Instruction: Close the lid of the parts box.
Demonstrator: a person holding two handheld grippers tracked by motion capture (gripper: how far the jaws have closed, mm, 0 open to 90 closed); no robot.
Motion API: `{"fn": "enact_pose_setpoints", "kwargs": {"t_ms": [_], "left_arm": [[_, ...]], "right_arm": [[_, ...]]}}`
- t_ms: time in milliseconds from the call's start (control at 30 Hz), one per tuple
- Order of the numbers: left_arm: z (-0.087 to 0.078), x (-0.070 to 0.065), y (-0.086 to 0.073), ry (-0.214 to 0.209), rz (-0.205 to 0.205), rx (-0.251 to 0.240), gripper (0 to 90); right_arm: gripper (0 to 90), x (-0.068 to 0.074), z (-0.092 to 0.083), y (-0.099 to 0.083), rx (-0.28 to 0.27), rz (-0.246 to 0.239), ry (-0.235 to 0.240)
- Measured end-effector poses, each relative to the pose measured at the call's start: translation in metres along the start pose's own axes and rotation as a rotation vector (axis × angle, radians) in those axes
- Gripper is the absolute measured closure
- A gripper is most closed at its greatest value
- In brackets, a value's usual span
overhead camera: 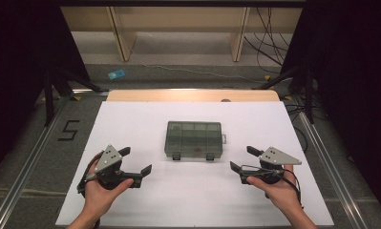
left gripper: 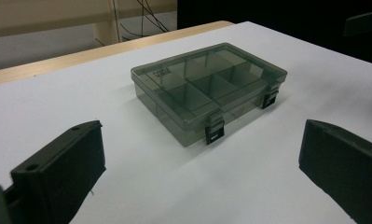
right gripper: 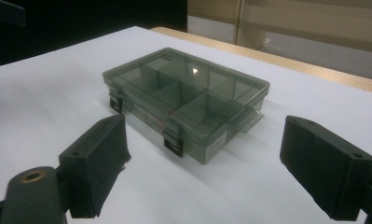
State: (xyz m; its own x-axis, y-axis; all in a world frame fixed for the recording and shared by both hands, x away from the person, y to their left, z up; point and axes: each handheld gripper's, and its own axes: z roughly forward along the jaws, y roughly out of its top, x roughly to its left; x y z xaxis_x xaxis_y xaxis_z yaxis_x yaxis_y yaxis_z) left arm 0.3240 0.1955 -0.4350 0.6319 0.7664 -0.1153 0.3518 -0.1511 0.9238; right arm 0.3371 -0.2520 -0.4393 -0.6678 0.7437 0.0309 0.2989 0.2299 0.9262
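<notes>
While the left gripper point(overhead camera: 136, 161) rests on the white table sheet point(overhead camera: 131, 119) with jaws wide apart and holding nothing, the closed smoky compartment box point(overhead camera: 194, 139) lies between both grippers, maybe containing one small item. At the right, the right gripper point(overhead camera: 242, 159) is equally spread, touching nothing.

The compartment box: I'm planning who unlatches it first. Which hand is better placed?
Roughly even, perhaps right: both open tools flank the closed compartment box, but the right tool sits slightly nearer a front latch than the left tool.
</notes>
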Motion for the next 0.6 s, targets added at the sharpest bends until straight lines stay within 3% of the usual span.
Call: {"fn": "enact_pose_setpoints", "kwargs": {"t_ms": [133,167,200,233,367,400,600], "left_arm": [[-0.003,0.0,0.0,-0.002,0.009,-0.001,0.0],[-0.004,-0.001,0.0,0.009,0.013,0.007,0.0],[-0.004,0.0,-0.001,0.008,0.01,0.007,0.0],[-0.004,-0.001,-0.001,0.013,-0.004,0.006,0.0],[-0.006,0.0,-0.002,0.02,0.015,0.011,0.1],[-0.007,0.0,-0.002,0.022,0.019,0.014,0.2],[-0.006,0.0,-0.002,0.027,0.027,0.018,0.1]], "right_arm": [[16.0,0.0,-0.003,-0.002,-0.011,-0.013,-0.004],[16.1,0.002,-0.002,-0.003,-0.019,0.01,0.011],[16.1,0.001,-0.006,-0.002,0.01,0.001,-0.003],[16.1,0.002,-0.005,-0.003,-0.014,0.016,0.013],[16.1,0.001,-0.011,-0.004,0.019,0.005,-0.009],[16.1,0.001,-0.008,-0.006,-0.02,0.008,-0.002],[16.5,0.002,-0.014,-0.008,-0.007,0.002,-0.021]]}}
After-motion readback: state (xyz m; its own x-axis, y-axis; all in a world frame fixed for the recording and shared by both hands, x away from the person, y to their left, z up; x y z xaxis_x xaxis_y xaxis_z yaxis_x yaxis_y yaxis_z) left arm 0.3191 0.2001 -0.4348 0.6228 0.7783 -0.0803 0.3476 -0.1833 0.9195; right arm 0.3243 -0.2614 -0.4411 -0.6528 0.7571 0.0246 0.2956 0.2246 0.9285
